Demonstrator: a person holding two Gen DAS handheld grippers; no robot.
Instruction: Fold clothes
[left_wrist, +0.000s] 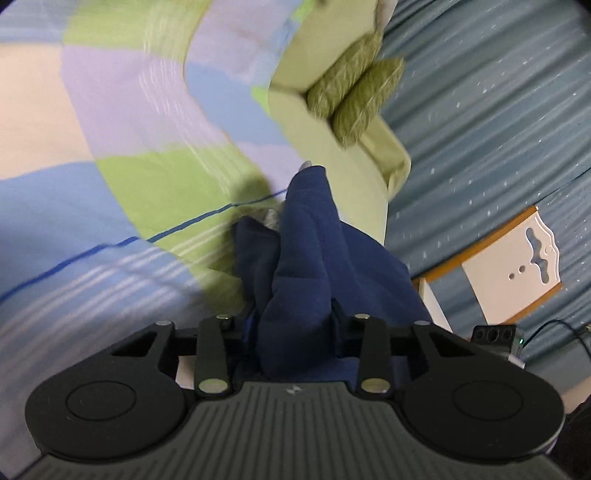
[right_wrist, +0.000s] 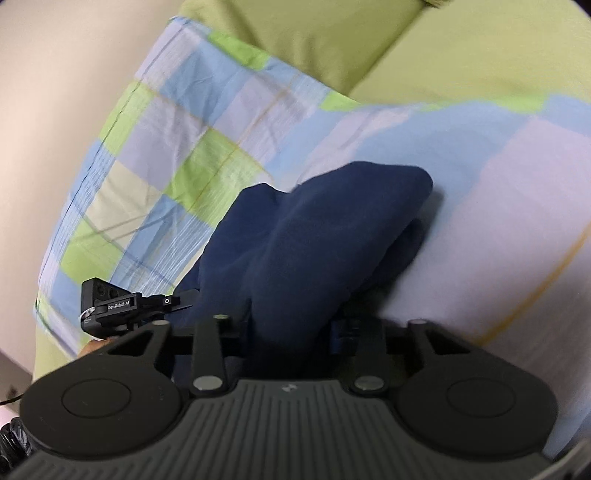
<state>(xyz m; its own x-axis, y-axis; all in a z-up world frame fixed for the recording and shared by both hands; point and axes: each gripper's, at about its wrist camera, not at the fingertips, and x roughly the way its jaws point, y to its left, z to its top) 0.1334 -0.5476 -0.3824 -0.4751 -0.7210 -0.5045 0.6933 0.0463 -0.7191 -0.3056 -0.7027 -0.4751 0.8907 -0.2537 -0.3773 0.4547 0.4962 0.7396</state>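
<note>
A checked quilt (left_wrist: 110, 155) in blue, green and lilac covered the bed, with a pale green sheet (right_wrist: 480, 55) beyond. On it lay the navy garment (right_wrist: 317, 229), bunched. The left claw (left_wrist: 295, 325) and the right claw (right_wrist: 291, 325) each pinched a fold of it, fingers buried in cloth.

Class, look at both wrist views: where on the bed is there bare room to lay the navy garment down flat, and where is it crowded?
Free: the checked quilt to the right of the navy garment, and the quilt's striped stretch left of it. Crowded: near the green pillow with the olive bundle on it, and close in front of each hand-held gripper, where the garment bunches.
</note>
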